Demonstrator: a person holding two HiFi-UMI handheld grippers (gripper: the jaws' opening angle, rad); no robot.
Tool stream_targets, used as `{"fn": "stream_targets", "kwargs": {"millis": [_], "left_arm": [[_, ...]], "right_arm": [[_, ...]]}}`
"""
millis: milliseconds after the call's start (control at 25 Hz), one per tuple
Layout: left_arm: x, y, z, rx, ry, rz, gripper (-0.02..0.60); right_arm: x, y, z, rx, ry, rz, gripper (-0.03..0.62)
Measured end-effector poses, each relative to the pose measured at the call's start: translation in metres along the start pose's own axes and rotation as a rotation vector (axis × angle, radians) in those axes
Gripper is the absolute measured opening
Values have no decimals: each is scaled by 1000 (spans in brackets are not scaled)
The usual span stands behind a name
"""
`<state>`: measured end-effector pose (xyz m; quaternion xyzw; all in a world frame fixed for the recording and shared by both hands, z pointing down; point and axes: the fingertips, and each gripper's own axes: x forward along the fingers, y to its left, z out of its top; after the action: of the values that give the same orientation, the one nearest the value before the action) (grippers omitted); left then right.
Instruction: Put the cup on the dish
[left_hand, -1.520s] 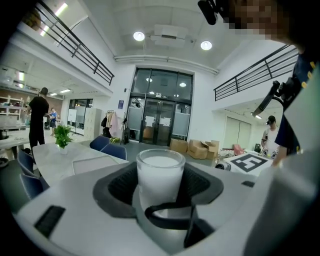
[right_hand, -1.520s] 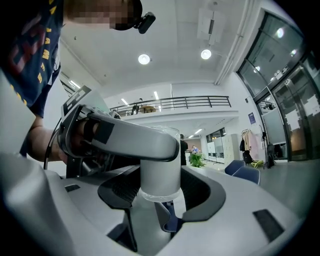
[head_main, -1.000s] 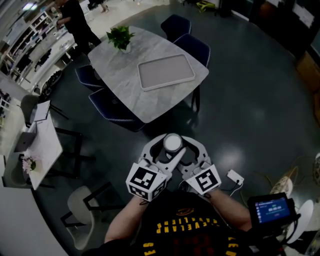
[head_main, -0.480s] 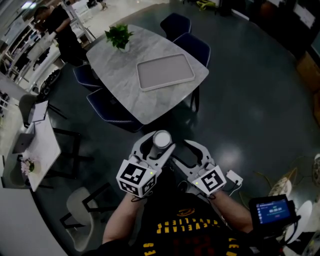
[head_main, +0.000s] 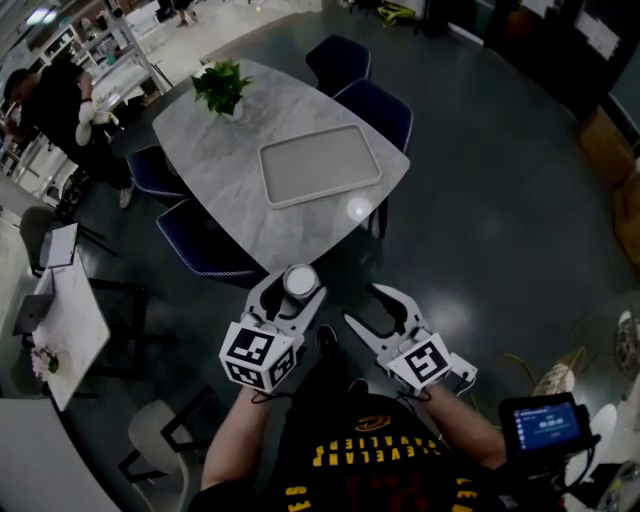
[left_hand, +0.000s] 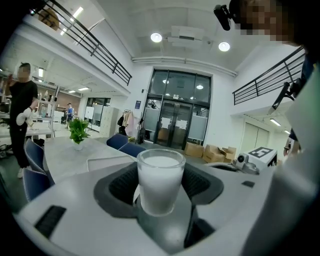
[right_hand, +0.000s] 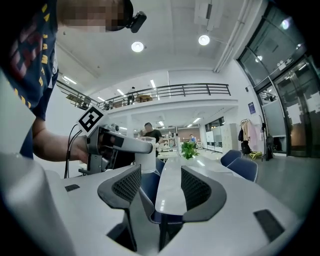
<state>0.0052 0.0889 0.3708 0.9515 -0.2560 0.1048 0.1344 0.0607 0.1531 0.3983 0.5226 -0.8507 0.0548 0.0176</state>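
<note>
Black clothes mark a person (head_main: 55, 105) standing at the far left of the head view. Below them a small white side table (head_main: 78, 295) stands on the dark glossy floor (head_main: 500, 200). To the right comes the grey marble-patterned surface (head_main: 215, 190), with a green potted plant (head_main: 222, 88) at its far left corner and dark blue chairs (head_main: 378, 105) drawn up around its edges. A flat rectangular grey dish (head_main: 320, 165) lies on the right half of that surface, well apart from the plant.

Nearer to us, over the floor and short of the surface's near edge, we hold the left claw (head_main: 300, 285). Its jaws are pinching a frosted white glass cup (left_hand: 160, 181), one ribbed pad on each side of its wall. The cup is upright, with its rim above the jaws. It is well apart from the dish and touches nothing but the claw.

Just to the right we hold the right claw (head_main: 366, 305), also over the floor, beside the left one but not touching it. Its jaws are spread, with nothing between them. Through the gap, its own view shows the edge of the surface and a blue chair beyond. That view also catches the left claw and the cup off to its left. At the far right, low in the head view, a handheld device with a blue screen (head_main: 545, 422) sits by our right arm.
</note>
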Motion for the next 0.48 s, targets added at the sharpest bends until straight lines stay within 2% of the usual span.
{"fn": "stream_targets", "kwargs": {"millis": [160,360,480], "left_arm": [[21,23,9,2,7,-6,261],[43,53,18,7,21,-7,261],[52,69,24,19,21,-13,261]], "right_arm": [[32,-15,2,3,15,22,253],[67,-35,3,55,32,29,253],[83,-45,4,39,51,34,253]]}}
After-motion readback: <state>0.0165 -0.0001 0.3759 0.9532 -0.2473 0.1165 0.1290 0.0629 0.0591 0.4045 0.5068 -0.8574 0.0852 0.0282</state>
